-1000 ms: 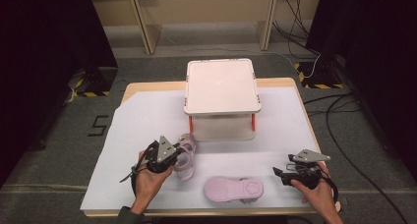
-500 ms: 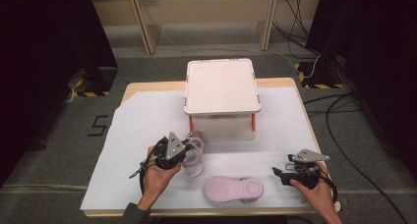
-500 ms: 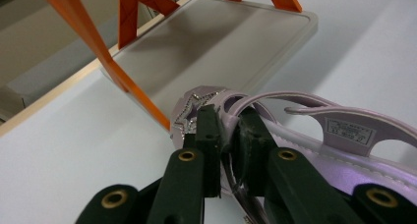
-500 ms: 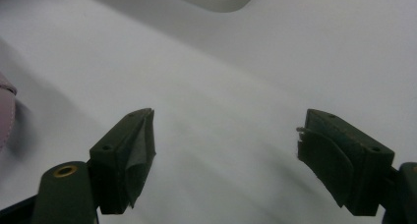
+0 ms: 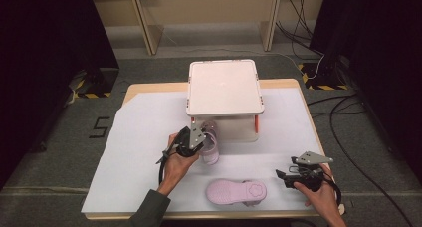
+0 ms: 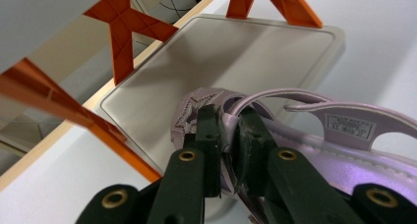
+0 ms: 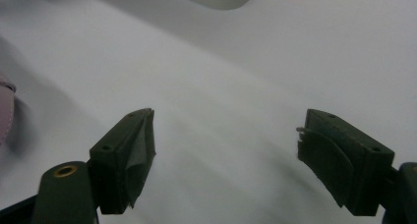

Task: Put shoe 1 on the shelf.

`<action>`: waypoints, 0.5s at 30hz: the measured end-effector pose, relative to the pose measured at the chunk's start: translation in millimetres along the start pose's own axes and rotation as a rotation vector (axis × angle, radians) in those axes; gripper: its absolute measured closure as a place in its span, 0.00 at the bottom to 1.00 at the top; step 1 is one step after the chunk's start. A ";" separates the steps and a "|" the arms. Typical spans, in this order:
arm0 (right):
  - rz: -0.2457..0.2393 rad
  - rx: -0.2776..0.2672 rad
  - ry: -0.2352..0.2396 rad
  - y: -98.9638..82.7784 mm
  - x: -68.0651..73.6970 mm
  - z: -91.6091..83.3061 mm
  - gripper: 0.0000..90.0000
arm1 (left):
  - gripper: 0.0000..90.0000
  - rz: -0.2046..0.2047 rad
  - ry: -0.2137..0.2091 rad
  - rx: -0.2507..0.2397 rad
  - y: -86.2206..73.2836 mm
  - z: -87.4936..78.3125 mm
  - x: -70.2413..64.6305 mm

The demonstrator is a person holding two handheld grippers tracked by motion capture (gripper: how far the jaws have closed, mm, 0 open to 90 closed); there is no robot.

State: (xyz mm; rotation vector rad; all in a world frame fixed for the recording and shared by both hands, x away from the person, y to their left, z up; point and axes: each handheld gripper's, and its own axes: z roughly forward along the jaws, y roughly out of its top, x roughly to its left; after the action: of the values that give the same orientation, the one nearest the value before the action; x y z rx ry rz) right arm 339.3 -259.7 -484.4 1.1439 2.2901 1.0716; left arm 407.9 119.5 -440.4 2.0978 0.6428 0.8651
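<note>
Lilac sandal (image 6: 314,135) — strap pinched between left tongs (image 6: 227,135) — beside rack (image 6: 221,52).

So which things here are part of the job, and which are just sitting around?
In the job:
- left gripper, shut on the held sandal
- second sandal, sole up on the white sheet
- two-tier rack, its lower shelf just ahead
- right gripper, open

Lying about:
- floor cables
</note>
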 end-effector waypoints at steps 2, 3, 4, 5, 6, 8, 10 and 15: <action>0.000 0.001 0.001 0.0 0.0 0.0 0.24 | 0.91 0.004 0.002 0.005 1.9 7.2 -0.5; 0.000 0.001 0.001 0.0 0.0 0.0 0.24 | 0.91 0.010 0.006 0.007 3.2 13.1 -1.2; 0.001 0.002 0.001 0.0 0.2 -0.2 0.24 | 0.91 0.014 0.007 0.010 3.9 15.7 -1.4; 0.001 0.002 0.001 -0.1 0.2 -0.2 0.24 | 0.91 0.017 0.011 0.010 4.7 19.2 -1.8; 0.000 0.002 0.002 -0.1 0.2 -0.2 0.24 | 0.91 0.020 0.012 0.013 5.3 21.7 -1.8; 0.002 0.004 0.002 -0.2 0.4 -0.2 0.24 | 0.91 0.029 0.025 0.011 6.6 28.5 -1.7; 0.002 0.004 0.003 -0.2 0.5 -0.2 0.24 | 0.91 0.034 0.030 0.005 8.4 31.9 -1.0; -0.002 0.004 0.003 -0.2 0.4 0.0 0.24 | 0.91 0.080 0.054 0.011 12.1 37.9 -2.6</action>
State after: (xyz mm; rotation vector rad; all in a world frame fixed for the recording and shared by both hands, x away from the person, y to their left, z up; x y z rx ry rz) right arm 338.9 -259.4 -484.6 1.1429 2.2964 1.0687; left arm 436.5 93.3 -449.8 2.1280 0.5964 0.9673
